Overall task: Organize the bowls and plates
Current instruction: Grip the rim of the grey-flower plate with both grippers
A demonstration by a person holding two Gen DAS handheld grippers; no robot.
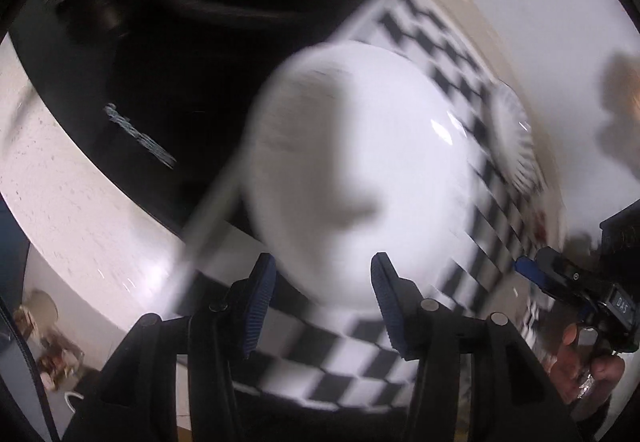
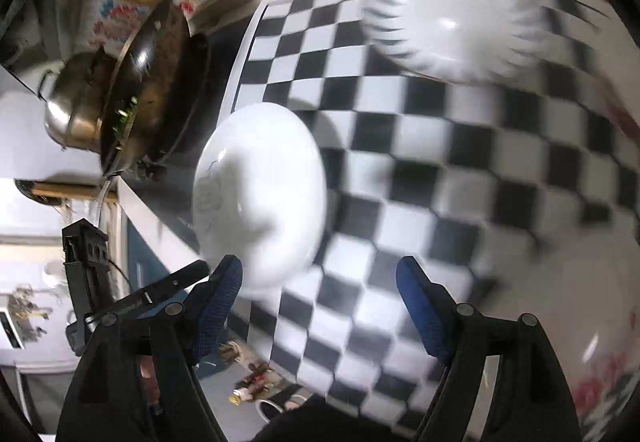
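A plain white bowl [image 1: 360, 170] sits on the black-and-white checkered cloth [image 1: 360, 338], right in front of my left gripper [image 1: 322, 278], which is open with its blue pads on either side of the bowl's near rim, not closed on it. The same bowl shows in the right wrist view [image 2: 260, 194]. A fluted white plate [image 2: 456, 14] lies farther on the cloth; it also shows in the left wrist view [image 1: 514, 134]. My right gripper [image 2: 320, 282] is open and empty above the cloth. A white dish with red flowers [image 2: 576, 322] lies at the right edge, blurred.
A black stovetop [image 1: 120, 82] borders the cloth. On it stand a dark pan with food [image 2: 152, 90] and a steel pot [image 2: 76, 102]. The white counter edge [image 1: 60, 182] drops to the floor at left. The other gripper shows in the left wrist view [image 1: 576, 282].
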